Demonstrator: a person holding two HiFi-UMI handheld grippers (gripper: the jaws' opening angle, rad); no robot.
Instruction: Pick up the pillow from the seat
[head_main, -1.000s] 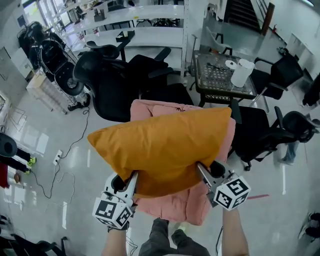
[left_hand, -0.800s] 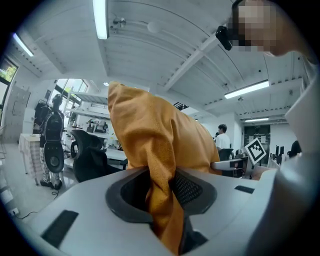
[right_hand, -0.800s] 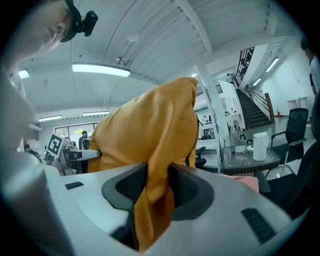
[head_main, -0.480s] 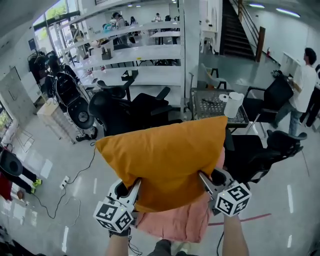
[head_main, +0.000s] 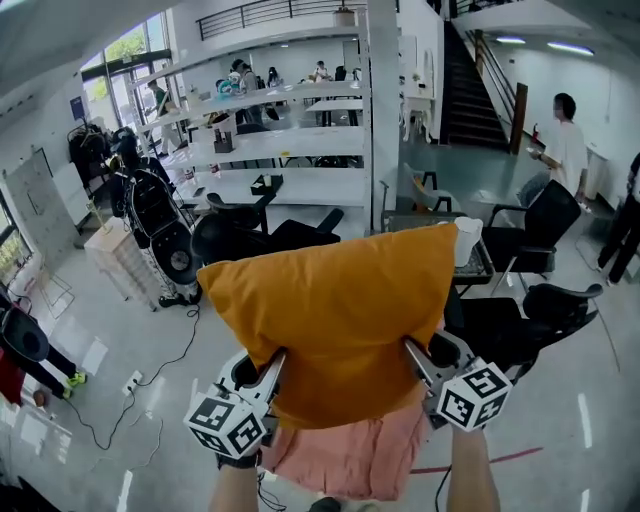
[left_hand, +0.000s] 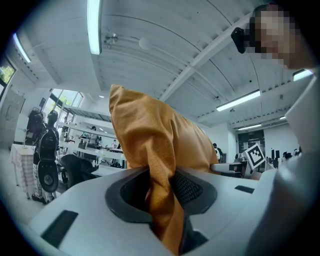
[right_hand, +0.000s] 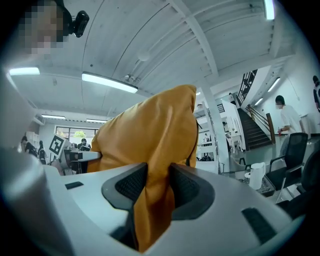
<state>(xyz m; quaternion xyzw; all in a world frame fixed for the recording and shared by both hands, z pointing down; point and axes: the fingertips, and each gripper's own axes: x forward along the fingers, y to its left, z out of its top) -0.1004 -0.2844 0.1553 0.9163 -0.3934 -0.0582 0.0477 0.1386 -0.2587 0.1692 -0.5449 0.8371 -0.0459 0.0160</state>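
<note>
An orange pillow (head_main: 335, 320) hangs in the air in front of me, held level between both grippers and well above the pink-covered seat (head_main: 350, 455). My left gripper (head_main: 275, 362) is shut on the pillow's near left edge, and its own view shows a fold of orange cloth (left_hand: 162, 185) pinched between the dark pads. My right gripper (head_main: 410, 352) is shut on the near right edge, with cloth (right_hand: 152, 195) bunched between its pads. The pillow hides most of the seat and both sets of fingertips in the head view.
Black office chairs (head_main: 250, 240) stand beyond the pillow, another (head_main: 520, 320) at the right. A small table (head_main: 480, 262) with a white jug (head_main: 466, 240) lies behind the pillow. A white pillar (head_main: 383, 110), long shelves and people (head_main: 565, 145) are farther back. Cables trail on the floor at left.
Both grippers have lifted the pillow upward off the pink seat. My view has tilted up, so more of the room and less of the seat shows.
</note>
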